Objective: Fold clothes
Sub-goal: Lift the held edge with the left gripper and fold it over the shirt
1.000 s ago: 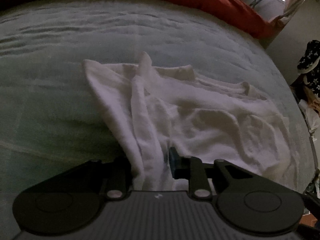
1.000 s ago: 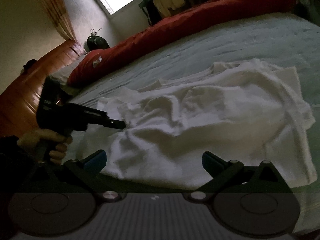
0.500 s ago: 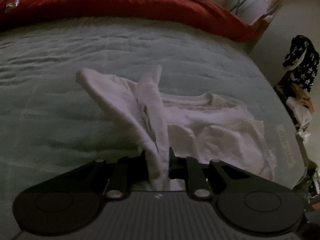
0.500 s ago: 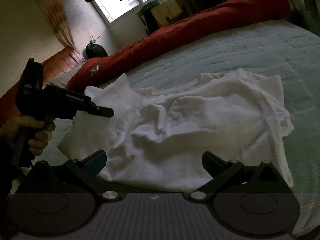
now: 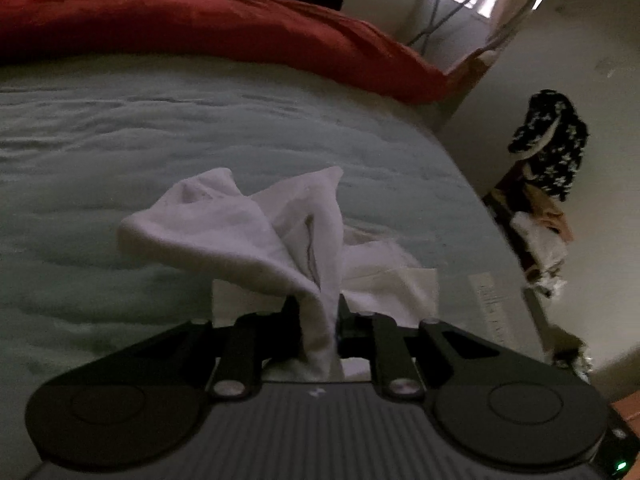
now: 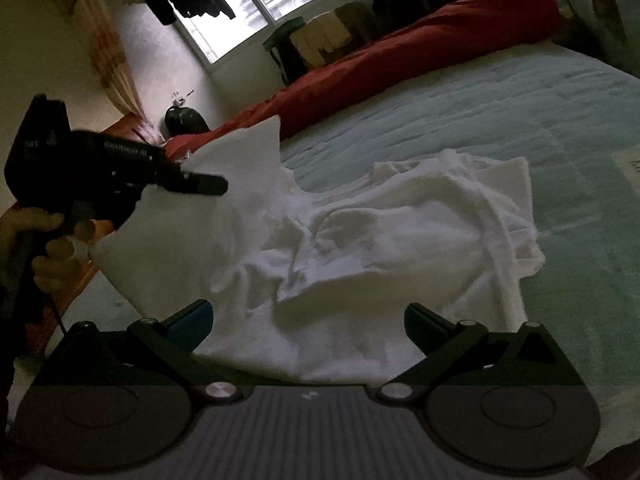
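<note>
On the pale green bed (image 6: 500,92) lies a crumpled white shirt (image 6: 360,248), mostly flat, its corner at nine o'clock lifted clear of the cover. The left gripper (image 5: 318,312) pinches that raised cloth tight between its fingers, a person's hand (image 6: 52,240) gripping its handle. The right gripper (image 6: 308,320) hovers at six o'clock by the hem, spread wide and holding nothing. A red duvet (image 5: 192,24) runs along twelve o'clock.

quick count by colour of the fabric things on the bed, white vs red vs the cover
white: 1, the shirt, one edge lifted by the left tool
red: 1, the blanket along the far edge
pale green: 1, the bed cover
total: 3
</note>
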A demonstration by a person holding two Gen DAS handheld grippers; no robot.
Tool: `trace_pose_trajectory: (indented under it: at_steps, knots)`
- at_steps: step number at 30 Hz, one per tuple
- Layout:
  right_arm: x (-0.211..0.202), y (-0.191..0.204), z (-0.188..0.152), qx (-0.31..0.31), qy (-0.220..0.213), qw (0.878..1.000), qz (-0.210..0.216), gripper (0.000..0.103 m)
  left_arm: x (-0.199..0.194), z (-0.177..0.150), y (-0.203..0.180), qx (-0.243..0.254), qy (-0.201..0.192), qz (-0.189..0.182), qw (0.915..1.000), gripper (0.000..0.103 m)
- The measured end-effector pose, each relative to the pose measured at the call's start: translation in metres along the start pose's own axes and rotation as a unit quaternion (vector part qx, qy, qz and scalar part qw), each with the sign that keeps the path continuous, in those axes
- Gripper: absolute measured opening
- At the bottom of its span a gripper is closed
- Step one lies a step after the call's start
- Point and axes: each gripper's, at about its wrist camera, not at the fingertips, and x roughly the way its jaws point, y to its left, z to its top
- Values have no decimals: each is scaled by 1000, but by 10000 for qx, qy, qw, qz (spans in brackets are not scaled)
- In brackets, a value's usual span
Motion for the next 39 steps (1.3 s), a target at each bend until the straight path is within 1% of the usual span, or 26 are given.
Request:
trace_pose_trajectory:
  at_steps: [7,10,14,19,25,28,33,39]
  knots:
    - [-20,-18,3,59,-200,9995,-230,103,25,11,-41,38,157,-410,9990,15]
    - [-30,-28,4,125,-271,9989,-357,103,43,17,-55,58,270,-504,9983,15]
    - [-42,-42,3,204,-370,9975,-559,103,70,18,-76,204,510,-494,9973,15]
    - [-51,-57,2,382,-440,9955,-742,103,104,7,-97,387,803,-425,9951,16]
    - [-56,-66,0,434,-469,9940,-884,103,134,-12,-104,456,1080,-210,9929,16]
    - [-58,-69,-1,446,-459,9936,-926,103,141,-16,-104,401,1107,-183,9929,16]
    - [-58,-71,-1,466,-440,9933,-963,103,144,-12,-110,295,1095,-117,9935,16]
    - [-59,-69,-2,412,-450,9932,-991,103,142,-1,-110,40,875,-224,9959,16]
